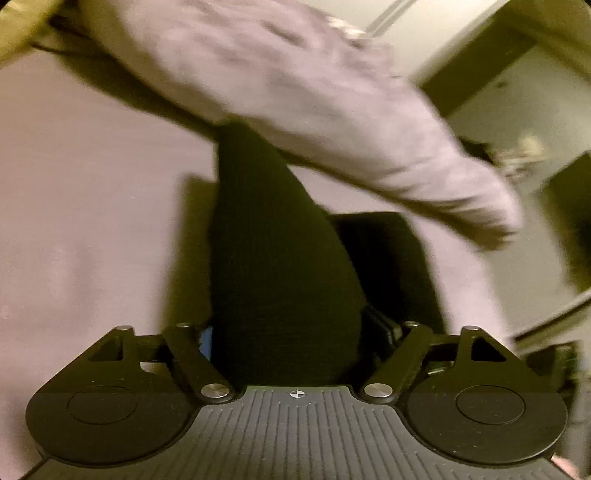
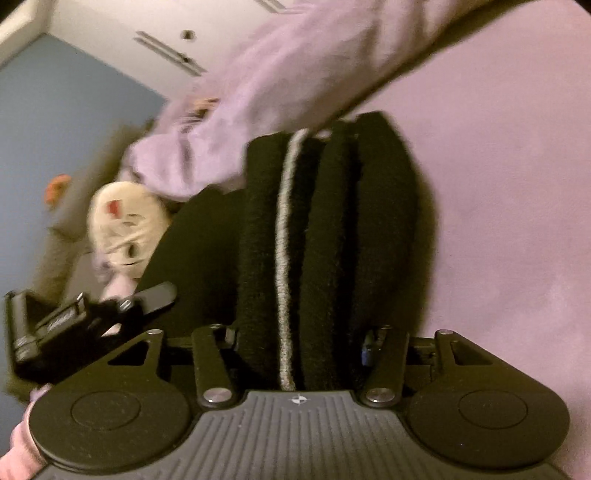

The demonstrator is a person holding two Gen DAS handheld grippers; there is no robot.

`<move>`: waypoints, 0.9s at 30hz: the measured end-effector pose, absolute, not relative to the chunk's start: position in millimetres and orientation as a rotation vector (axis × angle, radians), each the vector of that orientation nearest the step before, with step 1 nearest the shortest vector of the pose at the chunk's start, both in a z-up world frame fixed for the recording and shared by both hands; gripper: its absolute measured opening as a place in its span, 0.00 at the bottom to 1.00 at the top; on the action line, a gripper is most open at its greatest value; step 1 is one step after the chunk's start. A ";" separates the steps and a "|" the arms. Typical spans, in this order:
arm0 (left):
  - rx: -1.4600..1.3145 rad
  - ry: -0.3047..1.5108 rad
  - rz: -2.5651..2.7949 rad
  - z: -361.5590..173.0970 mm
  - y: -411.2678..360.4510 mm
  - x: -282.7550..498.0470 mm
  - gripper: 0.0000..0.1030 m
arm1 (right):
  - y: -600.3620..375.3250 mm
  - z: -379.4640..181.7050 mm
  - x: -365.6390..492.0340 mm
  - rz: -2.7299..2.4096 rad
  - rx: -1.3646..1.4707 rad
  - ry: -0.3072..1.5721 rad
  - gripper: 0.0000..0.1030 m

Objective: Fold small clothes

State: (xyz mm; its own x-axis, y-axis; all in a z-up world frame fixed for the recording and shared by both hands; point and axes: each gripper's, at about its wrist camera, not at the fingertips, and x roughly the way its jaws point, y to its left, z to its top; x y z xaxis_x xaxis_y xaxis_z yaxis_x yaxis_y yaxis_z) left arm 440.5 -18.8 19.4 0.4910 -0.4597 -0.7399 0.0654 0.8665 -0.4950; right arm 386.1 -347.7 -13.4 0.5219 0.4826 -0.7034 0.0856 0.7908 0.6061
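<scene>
A black garment [image 1: 273, 258] fills the middle of the left wrist view; my left gripper [image 1: 291, 339] is shut on its near edge and its fingertips are hidden by the cloth. In the right wrist view the same black garment [image 2: 325, 240], bunched in folds with a grey stripe [image 2: 282, 258], sits between the jaws of my right gripper [image 2: 299, 343], which is shut on it. The other gripper [image 2: 85, 317] shows at the lower left of the right wrist view. A lilac garment [image 1: 314, 92] lies above the black one, also seen in the right wrist view [image 2: 266, 92]. Both views are blurred.
Everything lies on a pale pink surface [image 1: 74, 221], also in the right wrist view [image 2: 517, 203]. A cream item with a red mark [image 2: 122, 221] lies left of the black garment. A blue wall [image 2: 55, 110] and white ceiling [image 2: 129, 22] show behind.
</scene>
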 end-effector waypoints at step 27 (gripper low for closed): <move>-0.148 0.993 -0.249 -22.6 -29.9 391.6 1.00 | -255.4 -19.0 319.1 0.116 -0.330 0.662 0.13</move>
State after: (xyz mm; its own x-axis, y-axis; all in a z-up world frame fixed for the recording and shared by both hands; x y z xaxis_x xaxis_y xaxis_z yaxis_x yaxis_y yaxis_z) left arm 391.6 -29.9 -22.6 0.5207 -0.2744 -0.8085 0.1402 0.9616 -0.2360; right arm 319.1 -255.4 -19.0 0.7842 0.0008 -0.6204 -0.2096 0.9415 -0.2637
